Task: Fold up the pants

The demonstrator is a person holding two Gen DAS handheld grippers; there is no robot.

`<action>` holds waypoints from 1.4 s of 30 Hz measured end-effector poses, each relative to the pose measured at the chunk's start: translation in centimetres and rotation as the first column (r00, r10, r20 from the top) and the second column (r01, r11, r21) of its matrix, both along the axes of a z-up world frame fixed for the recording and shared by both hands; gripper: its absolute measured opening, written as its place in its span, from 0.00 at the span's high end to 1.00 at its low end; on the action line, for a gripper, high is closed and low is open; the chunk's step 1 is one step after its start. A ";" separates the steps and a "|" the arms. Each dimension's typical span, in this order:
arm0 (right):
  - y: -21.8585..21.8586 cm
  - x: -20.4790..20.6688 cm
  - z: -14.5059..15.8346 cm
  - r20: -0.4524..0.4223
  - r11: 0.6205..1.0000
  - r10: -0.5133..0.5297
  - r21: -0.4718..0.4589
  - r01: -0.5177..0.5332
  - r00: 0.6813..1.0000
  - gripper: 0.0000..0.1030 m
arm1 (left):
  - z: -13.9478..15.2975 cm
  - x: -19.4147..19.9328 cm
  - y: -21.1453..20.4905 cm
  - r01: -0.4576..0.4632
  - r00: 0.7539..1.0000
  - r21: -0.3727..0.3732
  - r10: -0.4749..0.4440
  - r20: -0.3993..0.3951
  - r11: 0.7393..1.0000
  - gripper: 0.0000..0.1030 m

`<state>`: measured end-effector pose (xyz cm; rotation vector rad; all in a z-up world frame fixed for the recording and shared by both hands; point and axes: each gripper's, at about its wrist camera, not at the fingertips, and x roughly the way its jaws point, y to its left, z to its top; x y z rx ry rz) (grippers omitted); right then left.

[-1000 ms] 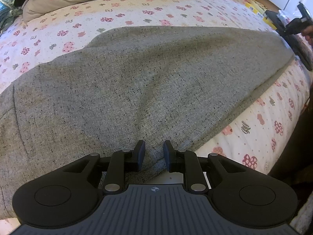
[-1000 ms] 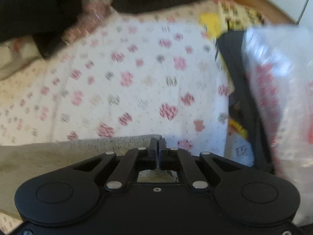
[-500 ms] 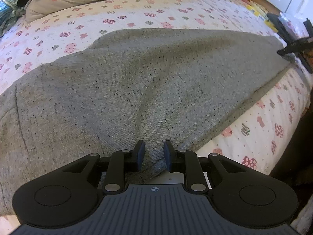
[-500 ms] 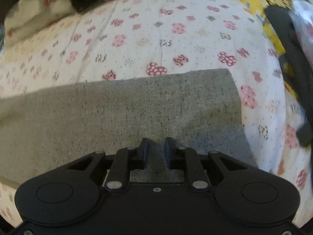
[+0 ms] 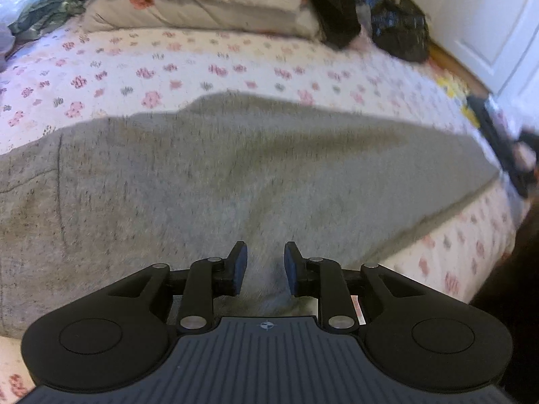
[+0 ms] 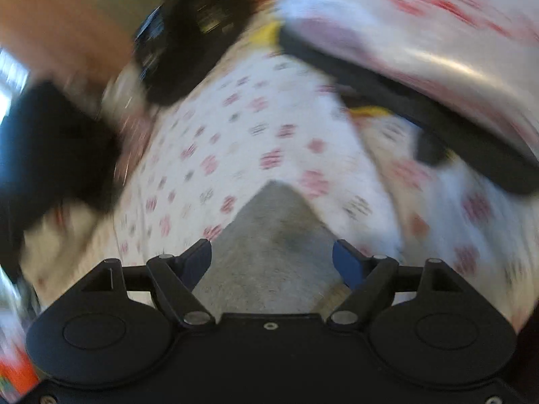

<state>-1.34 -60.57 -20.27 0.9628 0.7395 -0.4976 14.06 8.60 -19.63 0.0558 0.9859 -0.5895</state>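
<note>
Grey knit pants (image 5: 235,175) lie flat across the flowered bed sheet (image 5: 202,64), folded lengthwise, reaching from the left edge to the right. My left gripper (image 5: 264,266) sits low over the near edge of the pants with its jaws a little apart, and a ridge of grey cloth lies between them. My right gripper (image 6: 272,261) is wide open above the pointed leg end of the pants (image 6: 273,235). The right gripper also shows in the left wrist view (image 5: 515,155) at the far right end of the pants. Both views are motion-blurred.
Folded bedding (image 5: 202,6) and dark clothes (image 5: 401,30) lie at the head of the bed. A white door (image 5: 488,33) stands at the far right. A plastic-wrapped package on a dark object (image 6: 421,50) lies beyond the leg end. The bed's near edge (image 5: 471,252) drops at the right.
My right gripper has opened wide and let go of the leg end, swinging to a new angle. My left gripper has opened slightly and lifted, showing more of the bed's head.
</note>
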 end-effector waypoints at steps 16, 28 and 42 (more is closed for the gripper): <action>2.9 -5.0 -8.8 0.235 0.887 -0.397 0.345 0.305 0.887 0.27 | -2.9 0.3 -1.1 -0.173 0.985 -0.007 0.173 -0.014 0.985 0.77; 3.0 -3.3 -8.4 0.254 0.950 -0.274 0.224 0.219 0.928 0.79 | -3.1 -0.4 -0.8 -0.175 0.985 -0.024 0.175 0.004 0.984 0.76; 23.1 8.8 8.2 0.144 0.807 0.481 -0.459 -0.372 0.865 0.76 | -2.1 -0.5 0.3 -0.212 0.977 -0.072 0.214 0.019 0.975 0.75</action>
